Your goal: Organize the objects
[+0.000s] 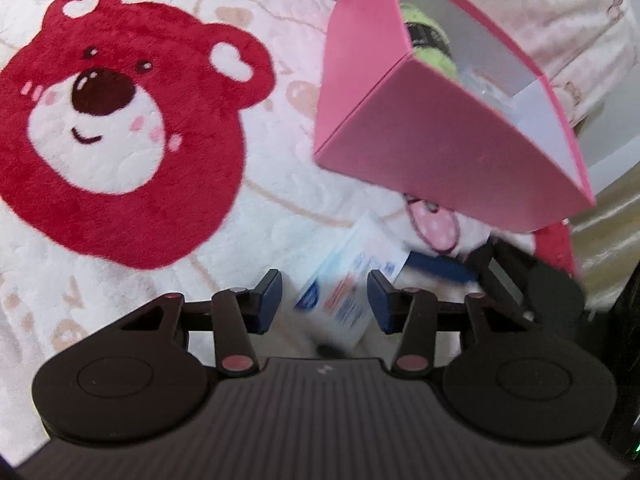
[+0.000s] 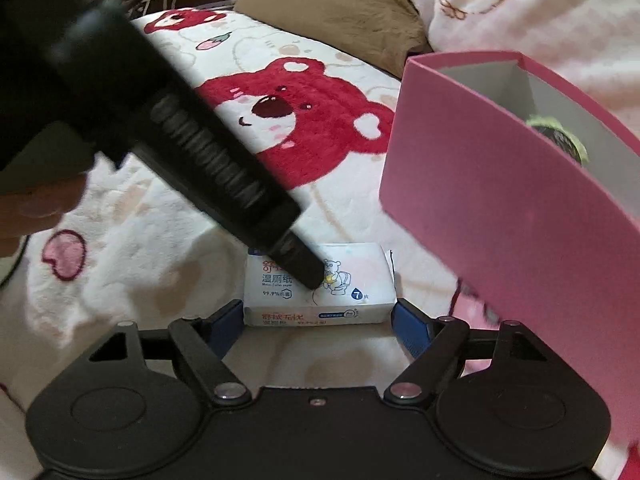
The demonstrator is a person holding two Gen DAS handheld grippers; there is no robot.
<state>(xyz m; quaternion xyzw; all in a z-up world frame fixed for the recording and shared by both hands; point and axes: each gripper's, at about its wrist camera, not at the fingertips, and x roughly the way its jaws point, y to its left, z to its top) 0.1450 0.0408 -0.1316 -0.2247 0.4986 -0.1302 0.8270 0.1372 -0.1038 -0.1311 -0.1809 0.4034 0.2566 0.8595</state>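
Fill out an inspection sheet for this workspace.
Surface: white plush blanket with red bear prints.
Job's things: wet-wipe pack lying flat; open-topped pink box with a green item inside.
Clutter: nothing seen.
Grippers: left gripper open, pack seen in its gap; right gripper flanks the pack's near edge, contact unclear.
Cables: nothing seen.
Surroundings: brown pillow, pink bedding.
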